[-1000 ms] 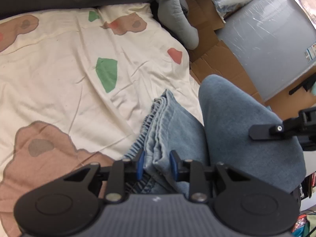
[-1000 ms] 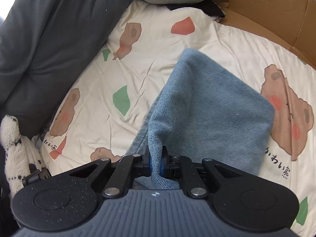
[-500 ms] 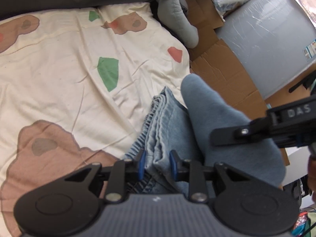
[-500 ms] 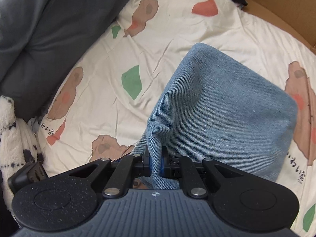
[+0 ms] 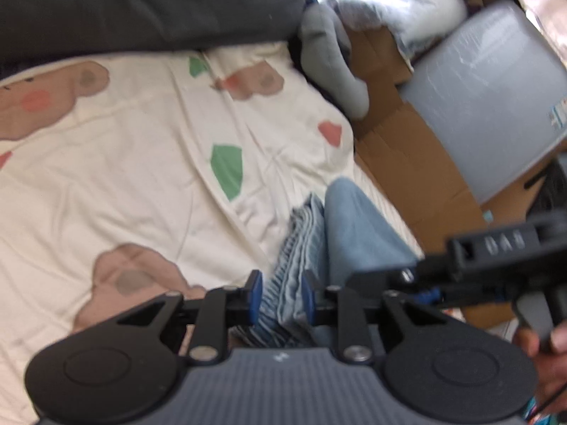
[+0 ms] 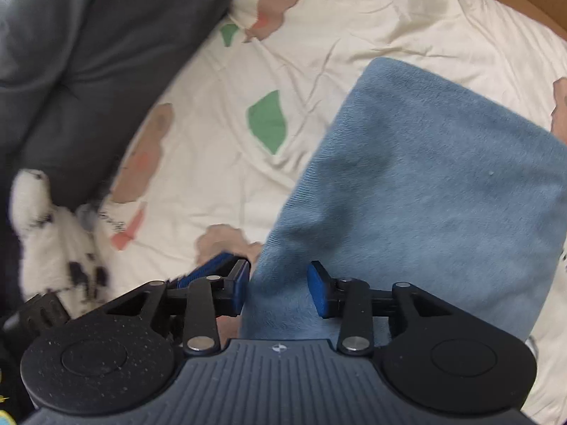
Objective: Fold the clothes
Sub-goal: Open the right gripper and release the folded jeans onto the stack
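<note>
Left gripper (image 5: 280, 295) clenched on bunched edge of blue jeans (image 6: 425, 184) near the bedsheet's (image 6: 319, 46) edge. Right gripper (image 6: 278, 288) jaws just opening, denim loose between them.

Light blue denim garment (image 6: 443, 184); cream sheet (image 6: 347, 35), brown bear print.
</note>
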